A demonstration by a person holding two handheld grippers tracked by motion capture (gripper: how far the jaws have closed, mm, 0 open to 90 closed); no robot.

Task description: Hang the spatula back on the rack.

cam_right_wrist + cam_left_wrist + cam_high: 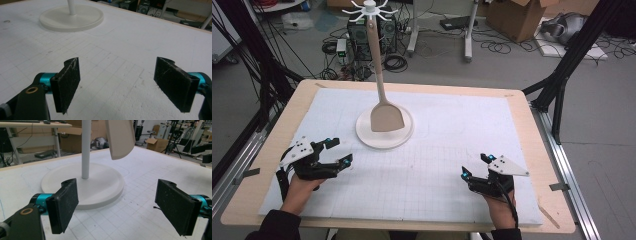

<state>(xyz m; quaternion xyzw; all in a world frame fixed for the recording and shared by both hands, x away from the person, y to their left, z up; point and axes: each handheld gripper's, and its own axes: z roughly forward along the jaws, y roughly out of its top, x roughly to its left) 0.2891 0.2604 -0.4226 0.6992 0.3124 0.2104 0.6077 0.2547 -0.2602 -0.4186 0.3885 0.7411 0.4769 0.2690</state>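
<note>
while spatula [387, 117] hangs — claws [338, 151] agape

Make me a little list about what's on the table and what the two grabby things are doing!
Hanging thing: beige flat-bladed spatula, hung from the white hook stand
Stand base: round white disc on the white gridded mat
Left hand-held gripper: open, holding nothing, near the base
Right hand-held gripper: open, holding nothing, over bare mat
</note>
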